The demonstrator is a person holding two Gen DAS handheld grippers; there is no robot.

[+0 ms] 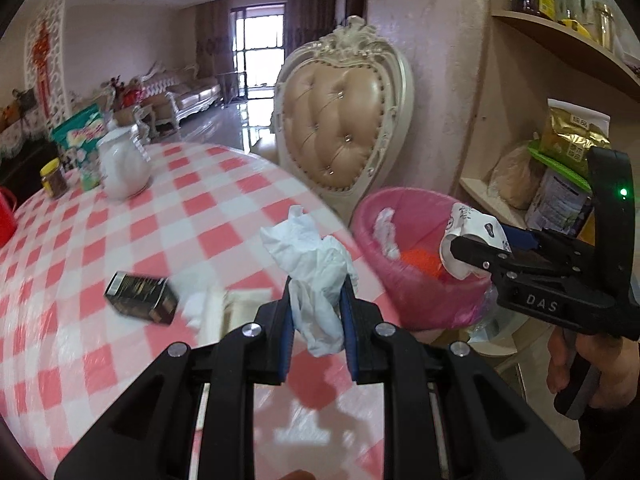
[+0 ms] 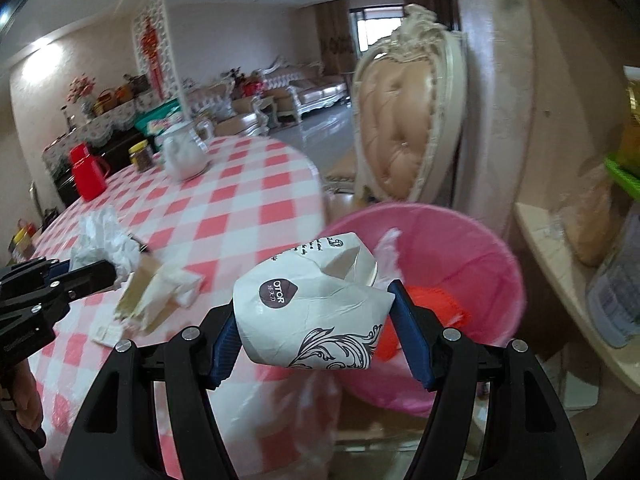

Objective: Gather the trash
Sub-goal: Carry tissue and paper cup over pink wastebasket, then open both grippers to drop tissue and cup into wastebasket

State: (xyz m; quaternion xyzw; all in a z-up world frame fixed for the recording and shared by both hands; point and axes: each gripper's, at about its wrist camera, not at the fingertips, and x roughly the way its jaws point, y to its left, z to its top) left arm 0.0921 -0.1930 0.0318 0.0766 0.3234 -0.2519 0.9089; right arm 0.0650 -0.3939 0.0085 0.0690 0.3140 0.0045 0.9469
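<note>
My left gripper (image 1: 320, 284) is shut on a crumpled white tissue (image 1: 308, 240), held above the red-and-white checked table (image 1: 224, 208) near its edge. Just right of that edge stands a pink trash bin (image 1: 424, 300) holding an orange item (image 1: 420, 260) and a white tissue. My right gripper (image 2: 314, 308) is shut on a crushed white paper cup (image 2: 304, 292) and holds it at the bin's (image 2: 480, 264) near rim. The left wrist view shows that cup (image 1: 468, 228) over the bin's right edge. In the right wrist view the left gripper (image 2: 100, 272) and its tissue (image 2: 104, 236) are at the far left.
A black box (image 1: 140, 298) and torn pale packaging (image 2: 156, 296) lie on the table. At its far side stand a white teapot (image 1: 120, 164), a jar (image 1: 54, 178) and a red jug (image 2: 86, 172). A padded chair (image 1: 340, 120) is behind the bin, stocked shelves (image 1: 560, 168) to the right.
</note>
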